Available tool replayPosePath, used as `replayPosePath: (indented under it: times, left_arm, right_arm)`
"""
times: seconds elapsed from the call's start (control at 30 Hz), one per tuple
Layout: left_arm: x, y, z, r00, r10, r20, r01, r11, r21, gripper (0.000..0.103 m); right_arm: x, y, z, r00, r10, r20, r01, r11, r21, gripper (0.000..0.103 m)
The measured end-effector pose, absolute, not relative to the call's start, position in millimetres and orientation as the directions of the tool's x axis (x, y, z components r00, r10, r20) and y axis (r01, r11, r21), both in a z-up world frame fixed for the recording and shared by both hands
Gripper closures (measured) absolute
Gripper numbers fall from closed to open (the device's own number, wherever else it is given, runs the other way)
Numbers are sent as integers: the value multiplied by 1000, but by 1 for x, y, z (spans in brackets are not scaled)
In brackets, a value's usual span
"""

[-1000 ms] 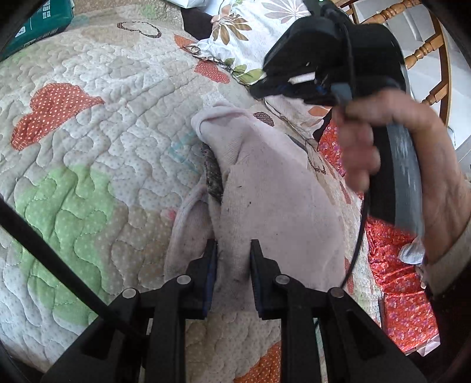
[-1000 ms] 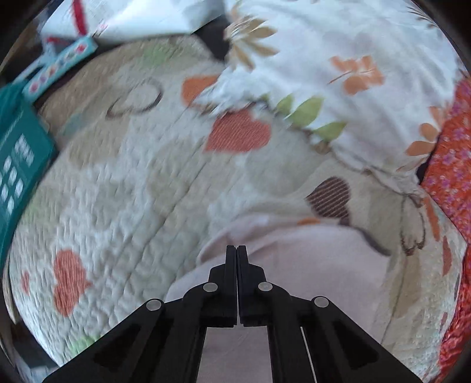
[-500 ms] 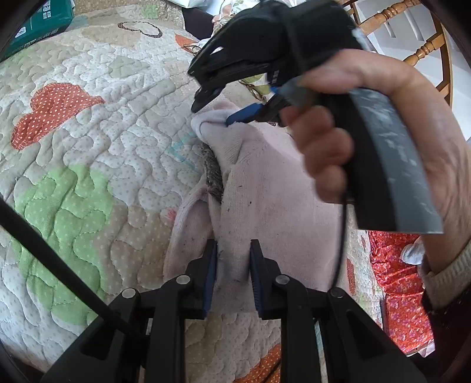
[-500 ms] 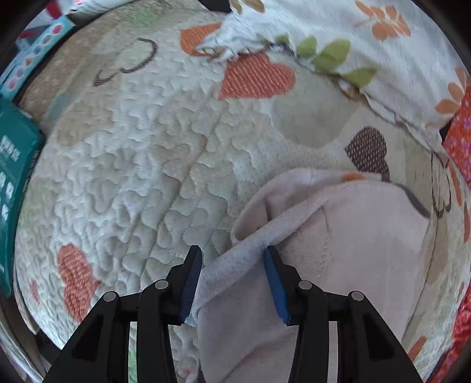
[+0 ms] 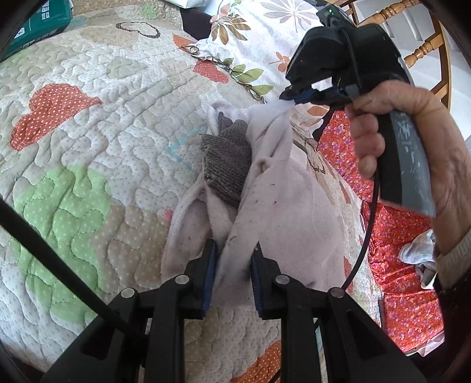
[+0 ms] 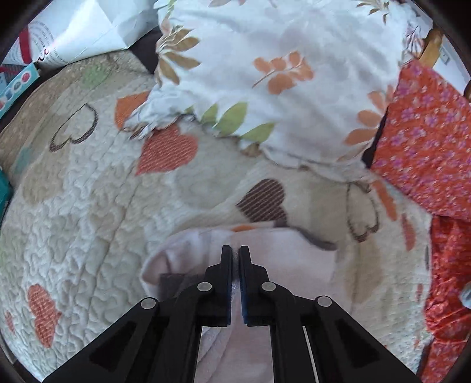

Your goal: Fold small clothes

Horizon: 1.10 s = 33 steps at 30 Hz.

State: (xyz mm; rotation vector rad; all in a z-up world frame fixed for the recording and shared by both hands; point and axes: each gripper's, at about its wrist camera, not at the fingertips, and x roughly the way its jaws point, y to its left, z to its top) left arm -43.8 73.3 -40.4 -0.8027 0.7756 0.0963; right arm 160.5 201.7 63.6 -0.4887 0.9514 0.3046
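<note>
A pale pink small garment (image 5: 282, 212) lies on the heart-patterned quilt (image 5: 88, 147), with a grey knit piece (image 5: 226, 165) showing inside its open fold. My left gripper (image 5: 232, 256) is shut on the garment's near edge. My right gripper (image 5: 290, 101), seen in the left wrist view, is shut on the garment's far corner and lifts it off the quilt. In the right wrist view the gripper (image 6: 235, 256) pinches the pale cloth (image 6: 282, 253) between its pads.
A white floral pillow (image 6: 279, 73) lies behind the garment. An orange floral cloth (image 5: 406, 280) lies at the right. A teal box (image 5: 38, 23) sits at the far left and a wooden chair (image 5: 424, 50) stands at the back right.
My right gripper came down open over the garment's far corner, shut on it and lifted it to the right, opening the fold and exposing the grey knit piece. My left gripper kept its hold.
</note>
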Motion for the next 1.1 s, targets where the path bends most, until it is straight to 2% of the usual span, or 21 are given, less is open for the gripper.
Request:
replayPosePath:
  times: [0.13,0.23,0.27,0.33,0.37,0.43,0.47,0.5,0.63,0.77,0.83,0.97,1.03,1.1]
  left_arm:
    - [-41,74,-41,722,-205,-661,-357,708,-610,82]
    - [-40,75,-42,718,-209,-663,-358,707,-610,82]
    - [-40,76,-43,717,-211,-664,-358,707,-610,82]
    - [-39,77,-44,715,-220,-663,-355,703,-616,82]
    - [-40,78,-44,717,-223,-661,-354,700,-621,82]
    - [-41,81,-43,720,-234,-653,-348,692,-632,82]
    - [-41,84,-43,724,-238,-647,-346,686,-640,81]
    - [-43,87,-41,730,-241,-640,-344,678,-649,78]
    - [-54,100,-36,764,-237,-600,-345,636,-690,64]
    - [-69,112,-31,808,-228,-543,-339,574,-745,54]
    - [-78,118,-29,829,-227,-512,-337,527,-780,38]
    - [-84,119,-9,845,-281,-456,-285,485,-827,35]
    - [-89,119,7,857,-278,-433,-262,487,-833,29]
    - [-94,125,25,868,-265,-421,-255,490,-834,27]
  right_arm:
    - [156,228,53,544,49,-838,-502,818,-279,98]
    - [152,260,22,497,53,-866,-548,793,-265,98]
    - [154,269,11,455,59,-889,-572,784,-241,94]
    - [153,281,-3,331,135,-934,-637,762,-116,94]
    - [151,281,0,330,171,-928,-648,756,-91,93]
    - [144,271,21,365,241,-899,-662,746,-69,75]
    - [142,260,34,375,271,-886,-665,745,-54,55]
    - [141,247,47,391,289,-874,-659,751,-47,47]
    - [143,162,89,465,301,-833,-601,797,-48,40]
    - [152,55,87,469,264,-843,-486,874,4,38]
    - [153,8,75,425,292,-857,-431,898,93,38]
    - [145,-70,37,299,475,-828,-325,866,379,38]
    - [137,-94,22,269,538,-799,-283,837,468,37]
    - [127,-105,13,246,562,-790,-293,820,492,37]
